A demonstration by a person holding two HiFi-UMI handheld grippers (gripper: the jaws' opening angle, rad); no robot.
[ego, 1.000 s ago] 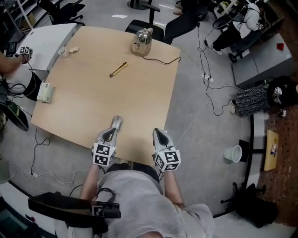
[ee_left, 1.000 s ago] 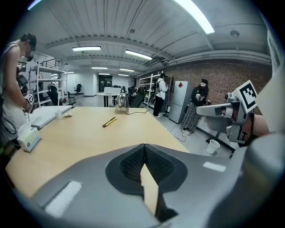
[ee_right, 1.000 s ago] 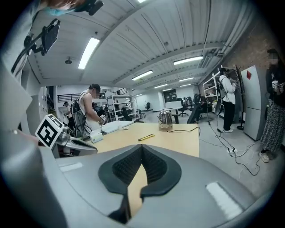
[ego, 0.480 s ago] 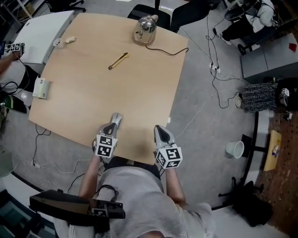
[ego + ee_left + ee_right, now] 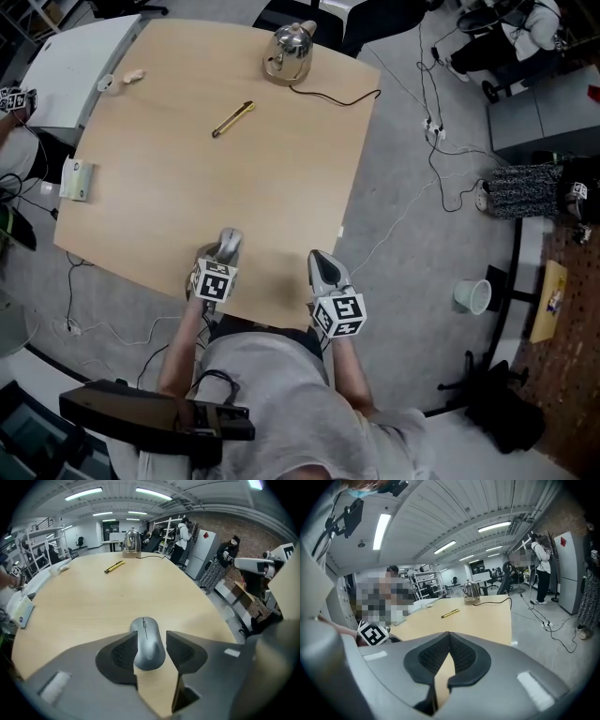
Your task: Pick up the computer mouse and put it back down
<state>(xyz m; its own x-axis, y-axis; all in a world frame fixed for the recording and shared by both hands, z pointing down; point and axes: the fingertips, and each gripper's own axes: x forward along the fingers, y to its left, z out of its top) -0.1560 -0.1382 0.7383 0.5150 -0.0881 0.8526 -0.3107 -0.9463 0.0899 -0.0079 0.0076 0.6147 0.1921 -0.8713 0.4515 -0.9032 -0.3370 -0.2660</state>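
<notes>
Left gripper (image 5: pixel 151 638) pitched steeply down, jaws just opened around mouse (image 5: pixel 146 645) (on table (image 5: pixel 117 590))

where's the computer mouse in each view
Head view: the computer mouse lies by the near edge of the table, left of middle.
Left gripper view: the computer mouse is low centre, lying on the table.
Right gripper view: not in it.
Shared landmark: the kettle at the table's far edge, also in the left gripper view and the right gripper view.
</notes>
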